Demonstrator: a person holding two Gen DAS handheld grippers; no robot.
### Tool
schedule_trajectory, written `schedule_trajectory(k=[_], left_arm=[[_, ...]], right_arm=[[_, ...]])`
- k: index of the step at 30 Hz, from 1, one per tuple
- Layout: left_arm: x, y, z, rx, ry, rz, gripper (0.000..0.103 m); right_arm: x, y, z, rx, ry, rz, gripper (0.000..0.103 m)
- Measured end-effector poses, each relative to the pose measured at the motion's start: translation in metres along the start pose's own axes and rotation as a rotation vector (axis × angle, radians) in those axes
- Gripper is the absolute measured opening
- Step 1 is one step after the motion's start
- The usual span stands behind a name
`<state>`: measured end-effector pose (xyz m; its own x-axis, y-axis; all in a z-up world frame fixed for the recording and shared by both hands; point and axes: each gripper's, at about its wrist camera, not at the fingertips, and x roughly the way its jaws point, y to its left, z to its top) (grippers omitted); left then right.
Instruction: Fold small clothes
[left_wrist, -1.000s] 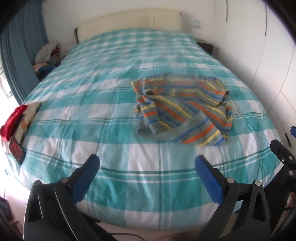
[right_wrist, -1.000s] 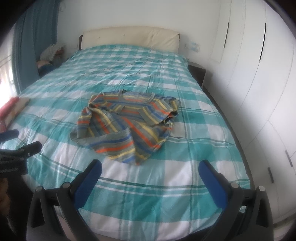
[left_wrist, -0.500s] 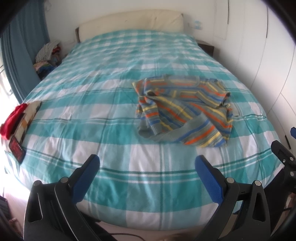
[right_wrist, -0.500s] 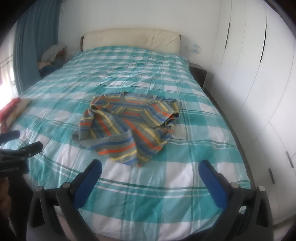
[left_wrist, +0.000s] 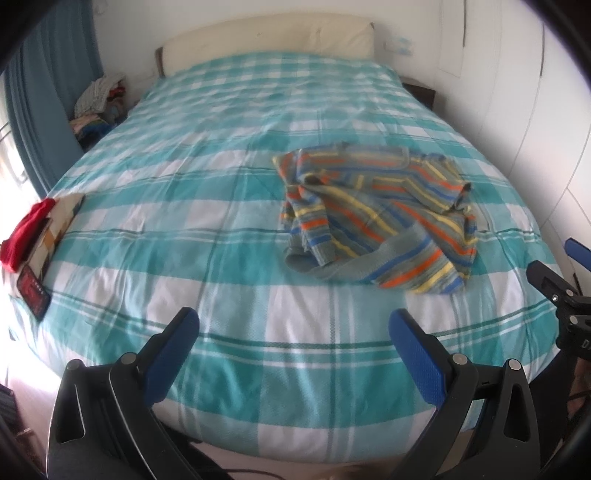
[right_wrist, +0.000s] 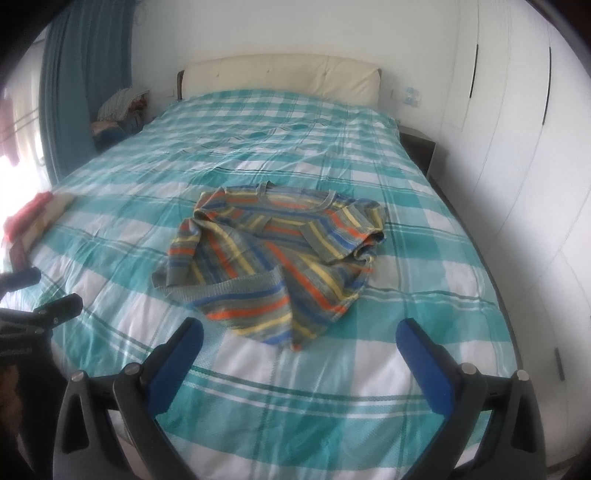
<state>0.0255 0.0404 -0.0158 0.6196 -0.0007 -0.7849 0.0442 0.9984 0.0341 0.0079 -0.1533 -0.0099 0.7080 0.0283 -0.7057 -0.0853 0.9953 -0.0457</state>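
Observation:
A small striped sweater (left_wrist: 376, 218) in grey, orange, blue and yellow lies crumpled on the teal-and-white checked bedspread (left_wrist: 221, 229), right of the bed's middle. In the right wrist view the same sweater (right_wrist: 273, 258) lies just beyond the fingers. My left gripper (left_wrist: 291, 325) hovers open over the foot of the bed, short and left of the sweater. My right gripper (right_wrist: 299, 332) is open too, nothing between its blue pads, with the sweater's near hem just ahead. Each gripper shows at the edge of the other's view.
Folded clothes with a red item (left_wrist: 26, 232) on top sit at the bed's left edge. A heap of clothes (left_wrist: 99, 99) lies by the blue curtain (left_wrist: 48, 110). White wardrobe doors (right_wrist: 517, 129) run along the right. A cream headboard (right_wrist: 280, 77) stands at the far end.
Both views have drifted slightly forward and upward toward the sweater. The sweater has not moved, and both grippers have stayed open.

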Motion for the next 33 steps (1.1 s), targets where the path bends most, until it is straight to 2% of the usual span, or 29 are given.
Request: schedule_trajectory(k=[2, 5, 9, 10, 11, 12, 13, 14, 16, 19, 21, 22, 23, 26, 29, 32, 33], left_arm=[[0.008, 0.001, 0.003, -0.011, 0.008, -0.005, 0.103], [0.019, 0.008, 0.002, -0.038, 0.027, 0.007, 0.103], [0.025, 0.02, -0.011, -0.059, 0.058, 0.037, 0.103], [0.027, 0.022, -0.015, -0.063, 0.07, 0.049, 0.103], [0.03, 0.026, -0.019, -0.068, 0.083, 0.062, 0.103], [0.034, 0.031, -0.022, -0.074, 0.097, 0.077, 0.103], [0.036, 0.035, -0.026, -0.081, 0.111, 0.089, 0.103], [0.038, 0.04, -0.028, -0.086, 0.117, 0.098, 0.103], [0.04, 0.049, -0.034, -0.096, 0.126, 0.116, 0.103], [0.045, 0.06, -0.04, -0.11, 0.134, 0.135, 0.103], [0.049, 0.064, -0.043, -0.119, 0.137, 0.139, 0.103], [0.052, 0.065, -0.044, -0.123, 0.136, 0.135, 0.102], [0.054, 0.065, -0.045, -0.126, 0.136, 0.129, 0.102], [0.067, 0.063, -0.046, -0.129, 0.156, 0.103, 0.102], [0.079, 0.06, -0.045, -0.119, 0.151, 0.03, 0.102], [0.096, 0.06, -0.038, -0.118, 0.166, -0.103, 0.102], [0.102, 0.058, -0.036, -0.125, 0.185, -0.146, 0.102]], right_arm=[[0.031, -0.001, 0.005, -0.031, 0.011, 0.039, 0.103], [0.106, -0.002, 0.013, -0.086, 0.098, 0.107, 0.1], [0.192, -0.002, 0.017, -0.093, 0.249, 0.184, 0.069], [0.21, -0.003, 0.015, -0.075, 0.297, 0.211, 0.067], [0.224, -0.004, 0.012, -0.056, 0.333, 0.23, 0.056], [0.229, -0.005, 0.011, -0.041, 0.337, 0.242, 0.04], [0.223, -0.006, 0.011, -0.033, 0.313, 0.275, 0.03], [0.211, -0.006, 0.011, -0.036, 0.29, 0.322, 0.003], [0.166, 0.003, 0.008, -0.129, 0.214, 0.462, 0.004], [0.078, 0.021, -0.021, -0.434, 0.142, 0.611, 0.004], [0.032, 0.022, -0.056, -0.64, 0.135, 0.601, 0.004], [0.018, 0.016, -0.073, -0.705, 0.153, 0.57, 0.004], [0.014, 0.008, -0.085, -0.717, 0.179, 0.552, 0.004], [0.03, -0.039, -0.108, -0.614, 0.254, 0.447, 0.004], [0.049, -0.078, -0.114, -0.452, 0.273, 0.334, 0.009], [0.05, -0.104, -0.111, -0.308, 0.245, 0.286, 0.03], [0.048, -0.109, -0.109, -0.248, 0.223, 0.289, 0.043]])
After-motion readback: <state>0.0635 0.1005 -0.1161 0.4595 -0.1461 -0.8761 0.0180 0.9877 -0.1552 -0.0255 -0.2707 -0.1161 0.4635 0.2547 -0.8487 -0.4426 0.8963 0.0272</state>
